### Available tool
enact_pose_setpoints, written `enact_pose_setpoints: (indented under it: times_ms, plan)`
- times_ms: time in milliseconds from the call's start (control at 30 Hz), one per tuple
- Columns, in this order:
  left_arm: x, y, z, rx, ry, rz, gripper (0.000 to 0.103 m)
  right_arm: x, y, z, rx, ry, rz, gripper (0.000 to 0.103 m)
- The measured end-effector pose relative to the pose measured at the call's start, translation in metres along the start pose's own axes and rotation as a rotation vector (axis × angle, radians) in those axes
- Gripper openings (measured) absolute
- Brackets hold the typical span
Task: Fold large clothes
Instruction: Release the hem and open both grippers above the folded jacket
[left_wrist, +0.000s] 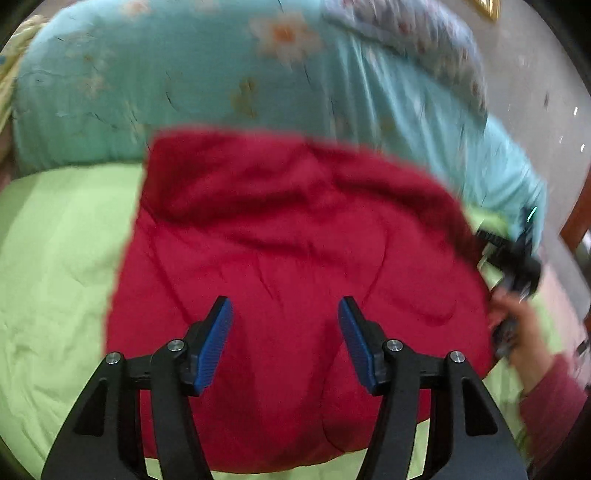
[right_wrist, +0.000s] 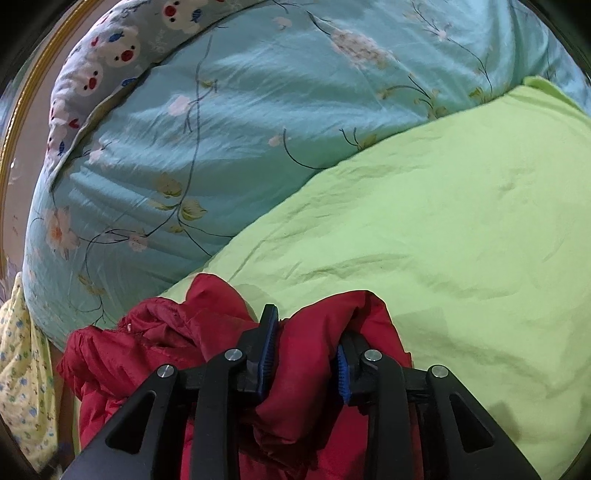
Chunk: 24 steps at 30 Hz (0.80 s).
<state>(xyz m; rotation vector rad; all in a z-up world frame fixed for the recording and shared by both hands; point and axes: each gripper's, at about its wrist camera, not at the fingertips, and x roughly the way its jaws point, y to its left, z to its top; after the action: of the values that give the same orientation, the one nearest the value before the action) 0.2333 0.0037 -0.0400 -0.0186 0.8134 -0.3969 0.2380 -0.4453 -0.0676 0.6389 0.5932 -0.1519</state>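
Observation:
A large red padded garment (left_wrist: 288, 258) lies spread on a light green sheet (left_wrist: 55, 258). My left gripper (left_wrist: 284, 332) is open and empty, hovering above the garment's near part. My right gripper (right_wrist: 306, 354) is shut on a thick bunch of the red garment (right_wrist: 306, 380), with more red cloth crumpled to its left. In the left wrist view the right gripper (left_wrist: 513, 266) and the hand holding it show blurred at the garment's right edge.
A turquoise flowered quilt (left_wrist: 166, 81) (right_wrist: 184, 129) is heaped behind the garment. A grey cartoon-print cover (right_wrist: 103, 55) lies over its top. The green sheet (right_wrist: 461, 240) spreads to the right. A yellow patterned cloth (right_wrist: 22, 369) hangs at the left. Grey floor (left_wrist: 535, 92) lies beyond.

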Motion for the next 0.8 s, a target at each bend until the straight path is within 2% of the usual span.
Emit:
enact_pose_setpoints:
  times_ms: [67, 133, 200, 267, 300, 333, 433, 500, 567, 700, 800]
  plan:
    - [0.019, -0.004, -0.008, 0.028, 0.015, 0.101, 0.067, -0.020, 0.012, 0.002, -0.027, -0.034, 0.006, 0.035]
    - [0.030, -0.001, -0.008, 0.019, 0.001, 0.112, 0.069, -0.050, 0.029, 0.003, -0.073, -0.086, 0.045, 0.045]
    - [0.035, 0.002, -0.004, 0.013, -0.009, 0.131, 0.072, -0.081, 0.047, -0.001, -0.141, -0.144, 0.075, 0.061]
    - [0.036, 0.002, -0.002, 0.009, -0.014, 0.145, 0.075, -0.109, 0.067, -0.011, -0.233, -0.187, 0.103, 0.068]
    - [0.038, 0.002, 0.000, 0.007, -0.015, 0.148, 0.075, -0.114, 0.077, -0.017, -0.279, -0.179, 0.121, 0.072]
    - [0.039, 0.001, 0.002, 0.006, -0.016, 0.152, 0.076, -0.112, 0.086, -0.023, -0.327, -0.140, 0.133, 0.074]
    - [0.041, 0.000, 0.006, 0.007, -0.014, 0.160, 0.077, -0.076, 0.109, -0.043, -0.443, 0.078, 0.158, 0.075]
    - [0.042, 0.002, 0.011, 0.007, -0.006, 0.162, 0.077, -0.048, 0.114, -0.054, -0.501, 0.174, 0.104, 0.074]
    - [0.040, 0.002, 0.013, 0.009, 0.002, 0.162, 0.077, -0.018, 0.108, -0.061, -0.504, 0.247, 0.044, 0.074]
    - [0.045, 0.014, 0.019, -0.002, 0.020, 0.158, 0.077, 0.013, 0.090, -0.059, -0.454, 0.279, 0.027, 0.074]
    - [0.051, 0.031, 0.023, -0.047, 0.042, 0.160, 0.077, 0.027, 0.086, -0.052, -0.424, 0.289, 0.016, 0.074]
